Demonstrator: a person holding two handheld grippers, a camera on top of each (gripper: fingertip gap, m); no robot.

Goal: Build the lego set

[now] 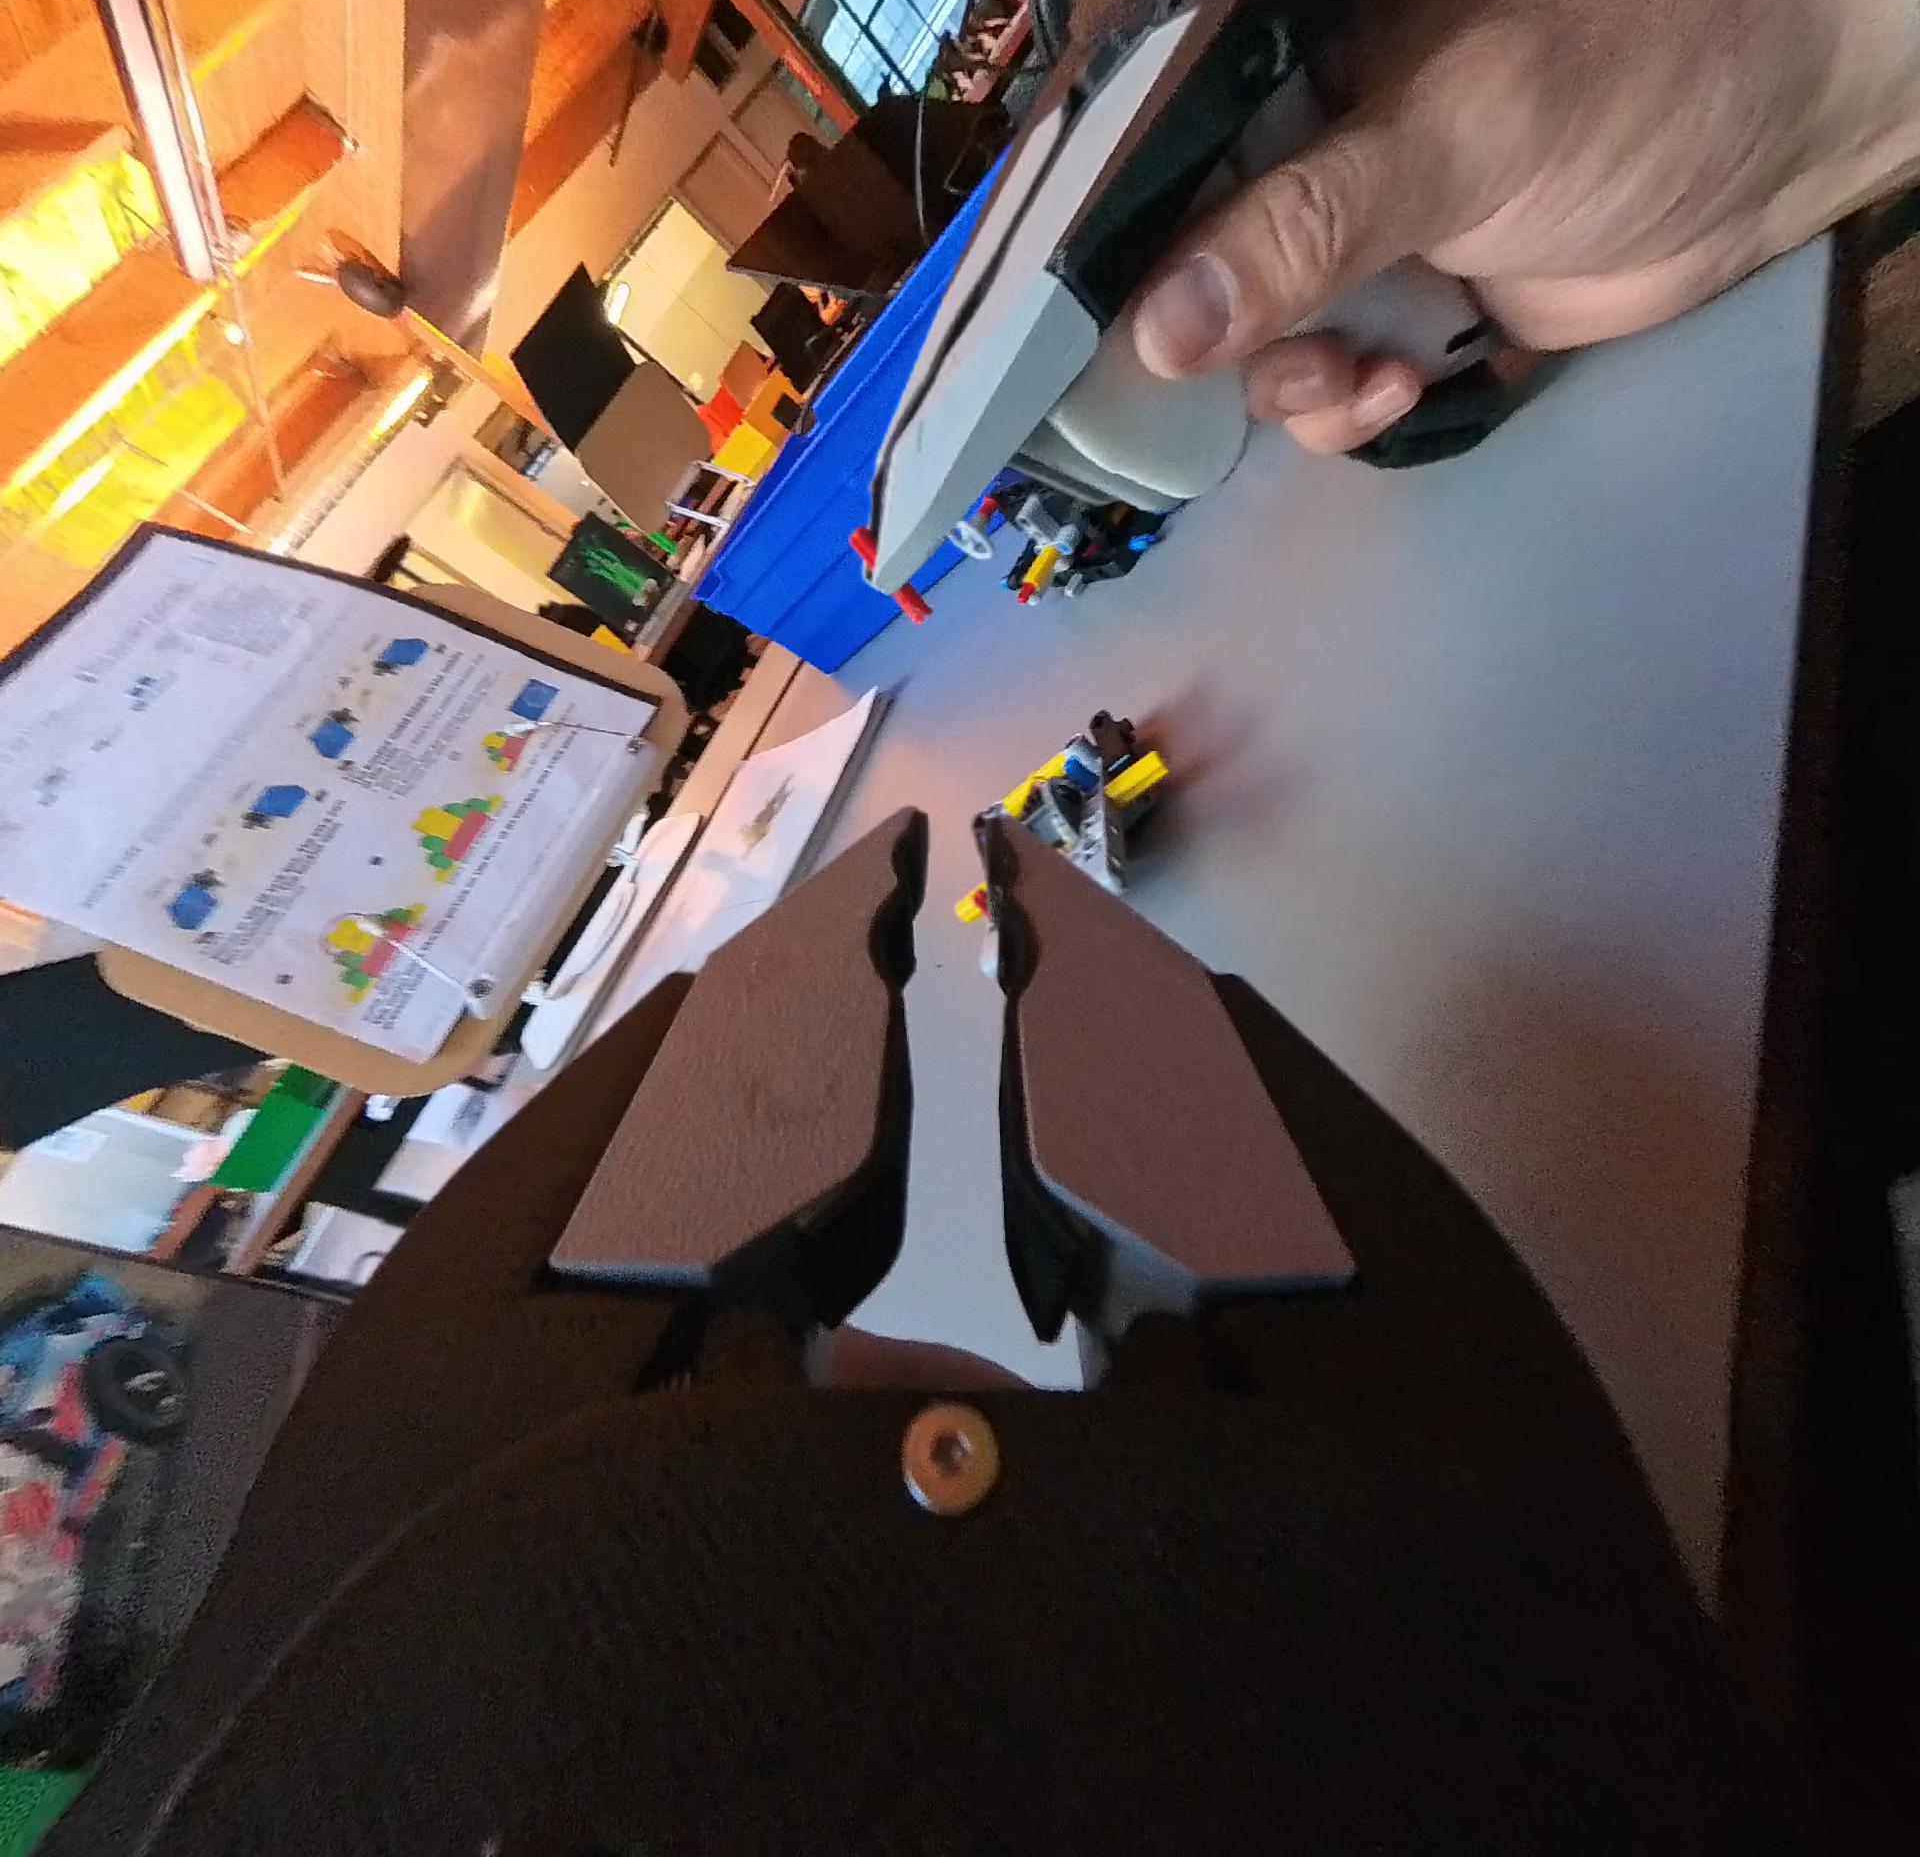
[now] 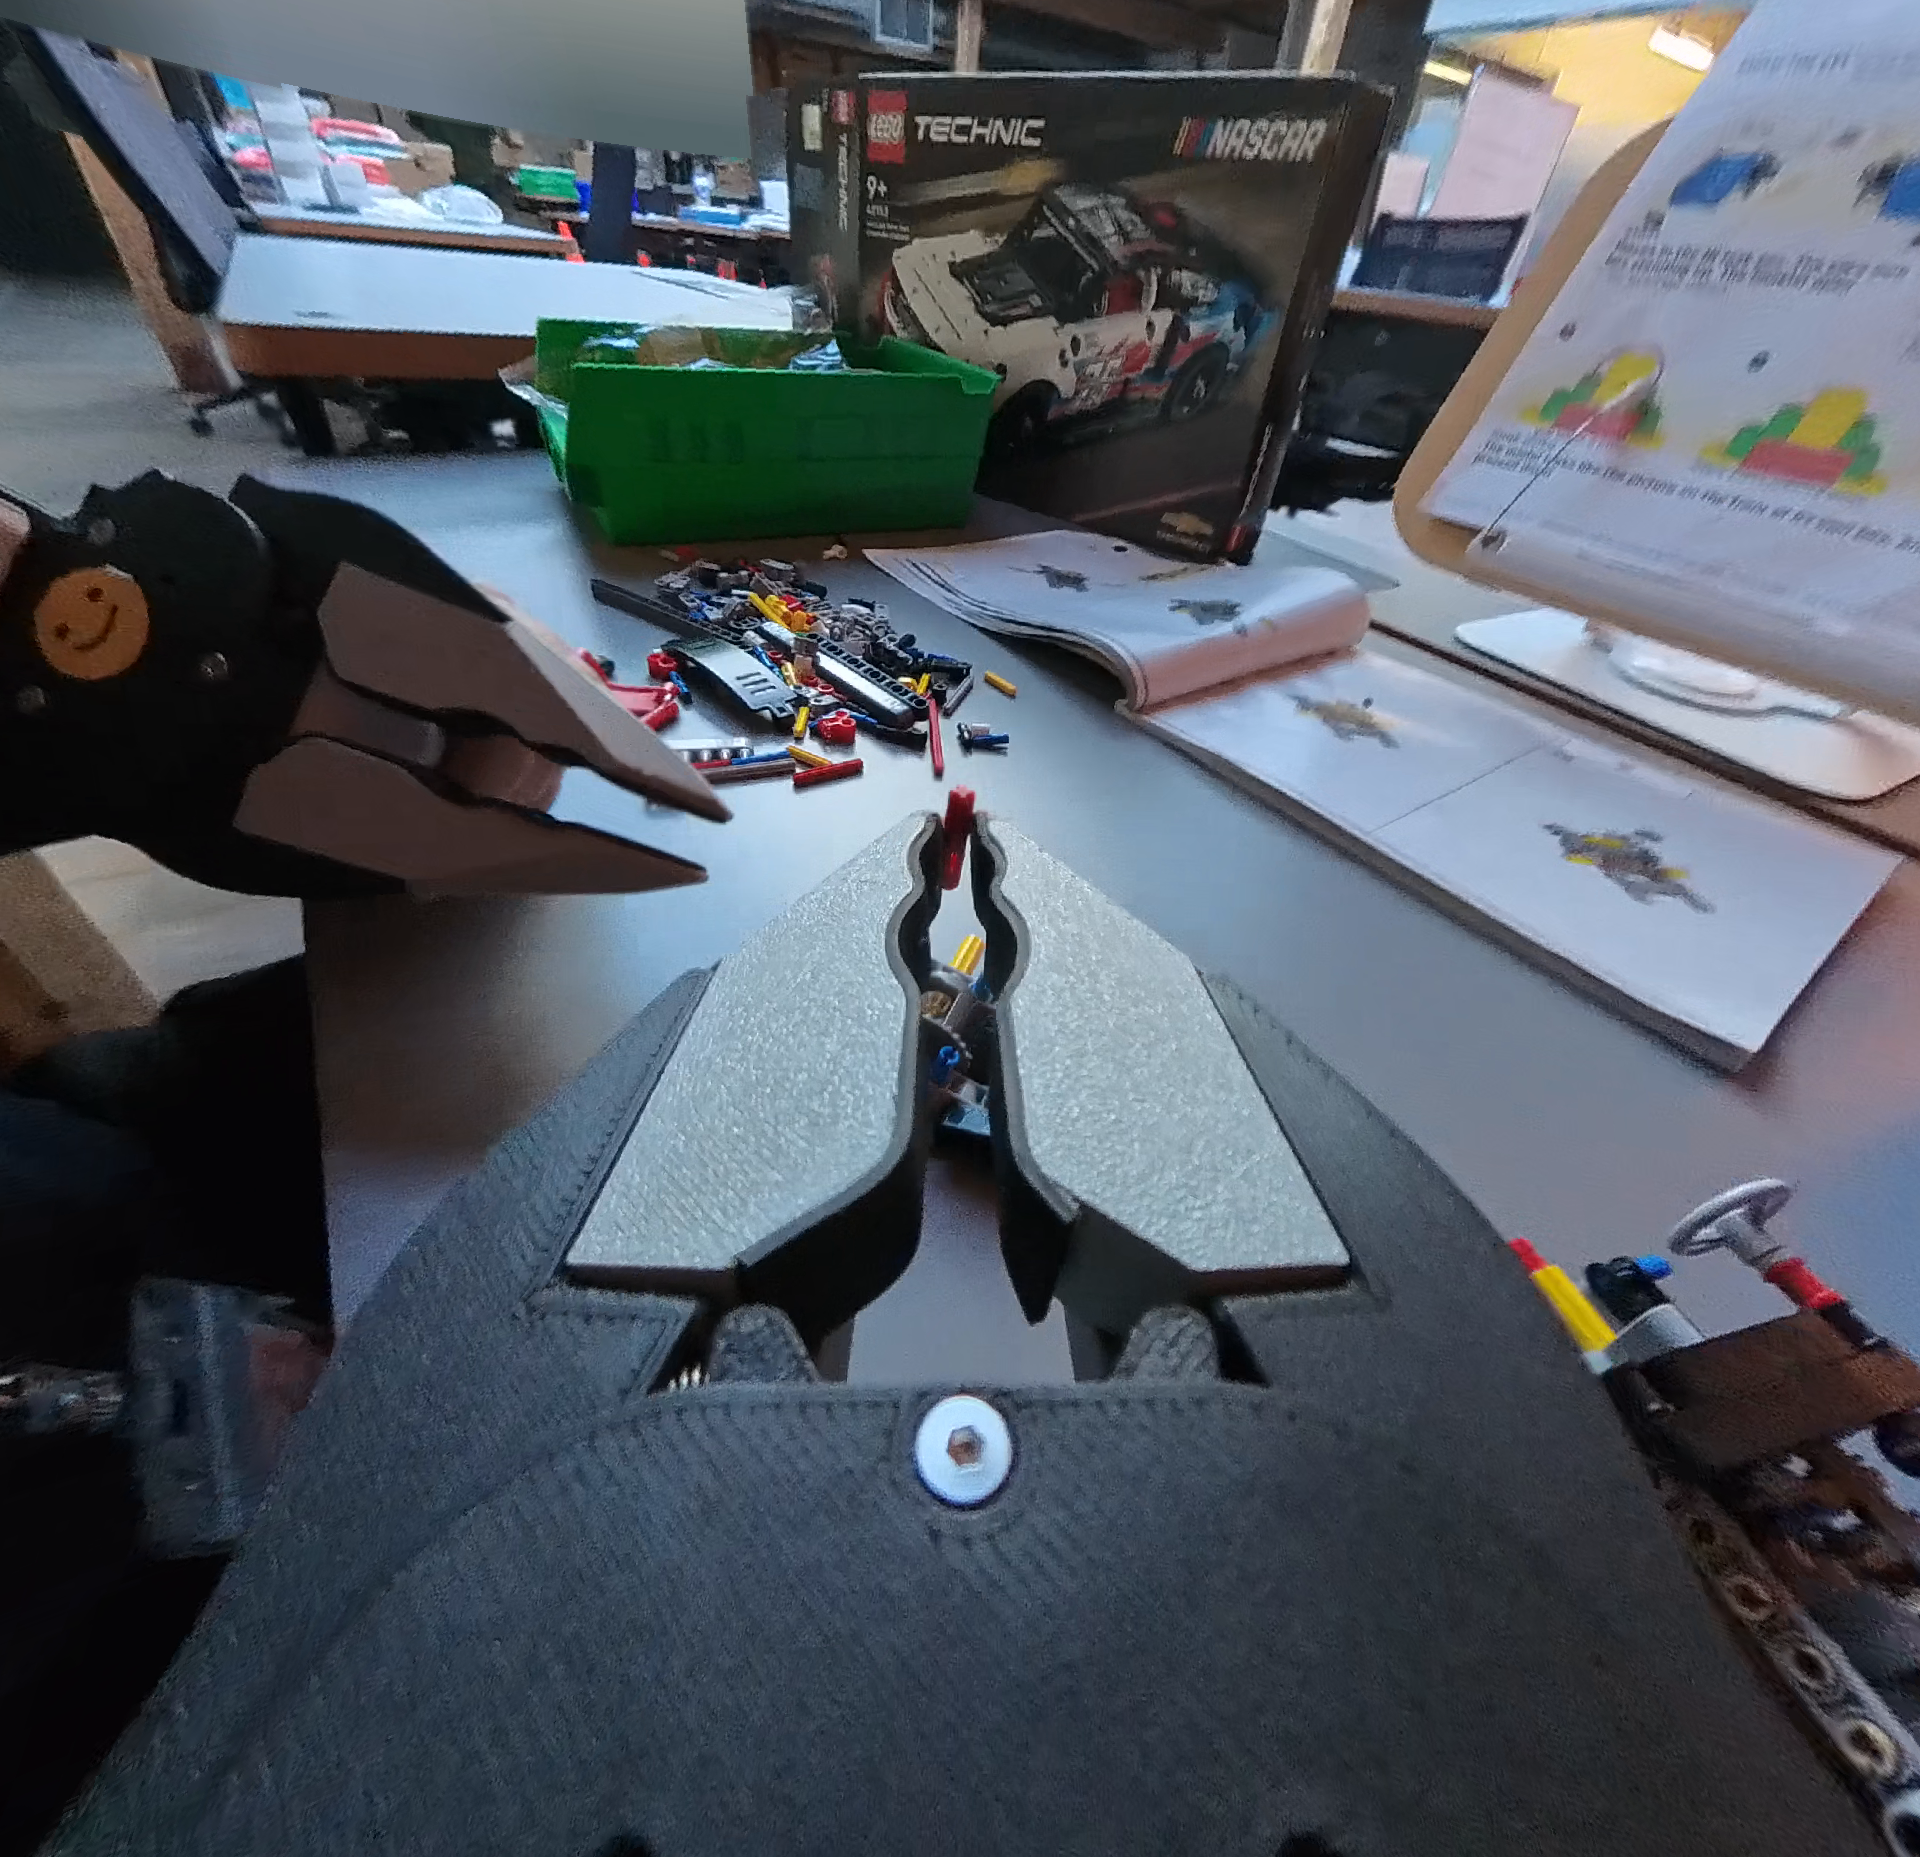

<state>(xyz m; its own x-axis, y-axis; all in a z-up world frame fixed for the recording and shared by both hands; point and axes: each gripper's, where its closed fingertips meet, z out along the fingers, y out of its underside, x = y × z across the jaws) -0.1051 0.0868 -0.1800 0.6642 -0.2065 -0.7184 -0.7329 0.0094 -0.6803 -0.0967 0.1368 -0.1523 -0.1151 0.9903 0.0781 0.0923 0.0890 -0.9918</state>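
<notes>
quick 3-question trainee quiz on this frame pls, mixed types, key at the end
1. True or false: the right gripper has its fingers closed on a small red pin.
2. Which bin stands beside the boxed car kit in the right wrist view? A) green bin B) orange bin C) white bin
3. Fill in: the left gripper hovers with a narrow gap between its fingers and nothing between them, next to a small yellow and grey ______ on the table.

Key: 1 true; 2 A; 3 brick assembly
</notes>
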